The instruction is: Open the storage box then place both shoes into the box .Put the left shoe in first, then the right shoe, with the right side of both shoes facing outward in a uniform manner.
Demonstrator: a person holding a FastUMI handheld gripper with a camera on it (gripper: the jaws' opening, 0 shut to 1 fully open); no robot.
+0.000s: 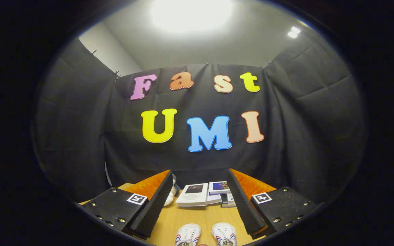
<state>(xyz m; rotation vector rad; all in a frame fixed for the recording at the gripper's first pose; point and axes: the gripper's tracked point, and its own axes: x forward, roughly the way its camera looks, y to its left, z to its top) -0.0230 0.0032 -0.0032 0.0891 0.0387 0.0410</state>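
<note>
Evidently nothing is under way yet in the gripper view: the gripper (198, 200) is held level above the wooden table (197, 218), its two fingers spread wide with nothing between them and touching nothing. A pair of white shoes (205, 235) sits side by side on the table below and between the fingers, toes pointing forward, probably set there for easy picking one after the other. Beyond the fingers a stack of books (205, 195) lies at the table's far edge, against the booth's black cloth wall. A white object (170, 196) peeks past the left finger; whether it belongs to the storage box cannot be told.
</note>
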